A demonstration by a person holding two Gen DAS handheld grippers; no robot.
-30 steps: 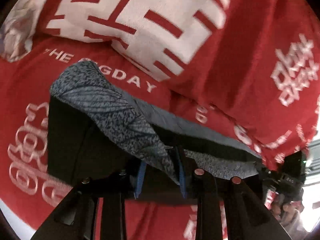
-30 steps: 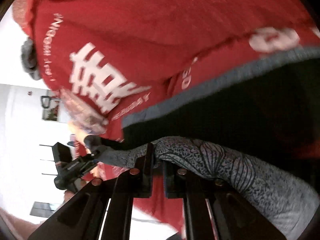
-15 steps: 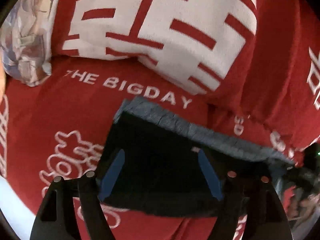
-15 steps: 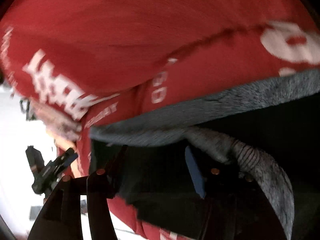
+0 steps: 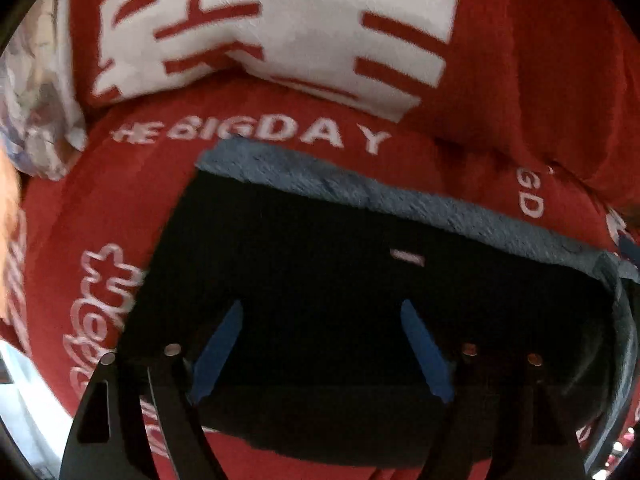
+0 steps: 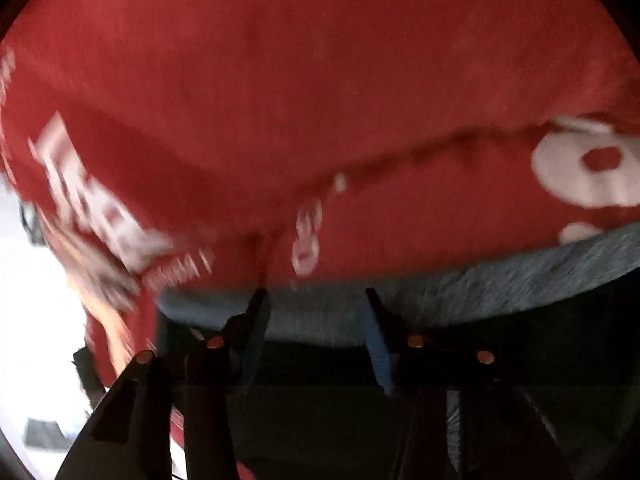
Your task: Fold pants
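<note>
We see the pants (image 5: 360,280), black with a grey fleece edge, lying folded on the red bedspread (image 5: 100,200) below the white-printed pillow (image 5: 300,32). Our left gripper (image 5: 322,344) stands apart above the black fabric; its jaws have just been opening, nothing clamped. Our right gripper (image 6: 316,336) also stands apart, over the grey edge (image 6: 500,284), gripping nothing.

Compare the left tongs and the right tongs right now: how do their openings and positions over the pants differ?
The left tongs gape wider than the right tongs. The left tongs hang over the pants' black middle; the right tongs' tips sit at the grey edge band. Both have just released the fabric they pinched, and their blue pads grip nothing.
</note>
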